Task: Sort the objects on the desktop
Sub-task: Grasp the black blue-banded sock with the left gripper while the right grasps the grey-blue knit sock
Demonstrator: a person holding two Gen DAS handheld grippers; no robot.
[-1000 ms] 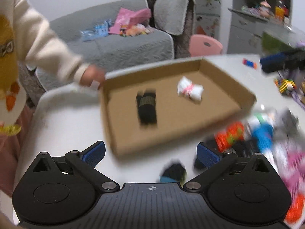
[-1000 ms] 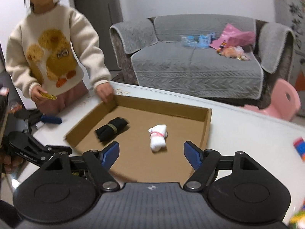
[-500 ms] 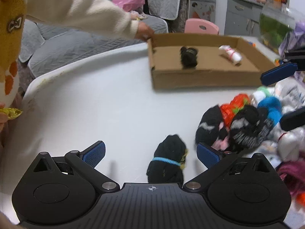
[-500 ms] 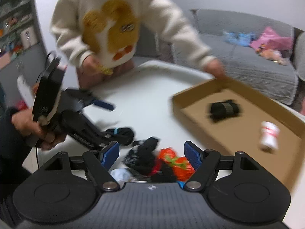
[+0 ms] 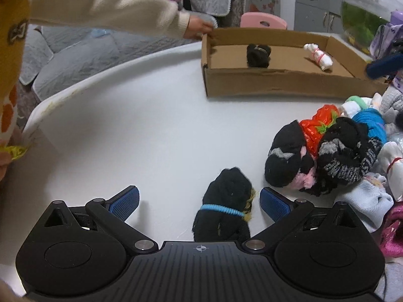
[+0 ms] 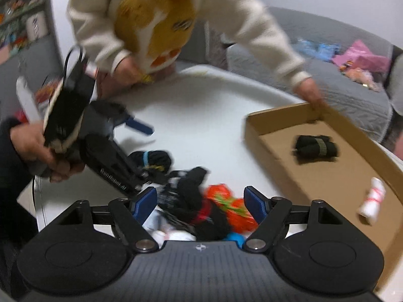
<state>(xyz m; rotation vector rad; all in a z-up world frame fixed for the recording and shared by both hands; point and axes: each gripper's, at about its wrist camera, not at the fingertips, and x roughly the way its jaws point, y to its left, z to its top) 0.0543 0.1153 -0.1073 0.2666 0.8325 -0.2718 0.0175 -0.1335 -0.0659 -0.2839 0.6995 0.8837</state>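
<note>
The left gripper (image 5: 199, 201), jaws spread and empty, straddles the black sock roll (image 5: 226, 198) on the table (image 5: 126, 130), roll's long axis along the fingers, while the right gripper (image 6: 200, 201), empty and opening, hovers over the pile (image 6: 201, 201).

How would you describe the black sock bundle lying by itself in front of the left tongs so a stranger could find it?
Start at the cardboard tray on the white table, then come toward the camera past the heap of socks. Just left of that heap, apart from it, lies the black sock bundle, between the fingers of the open left tongs. Unlike its neighbours, it wears a bright blue band and a yellowish fringe.
</note>
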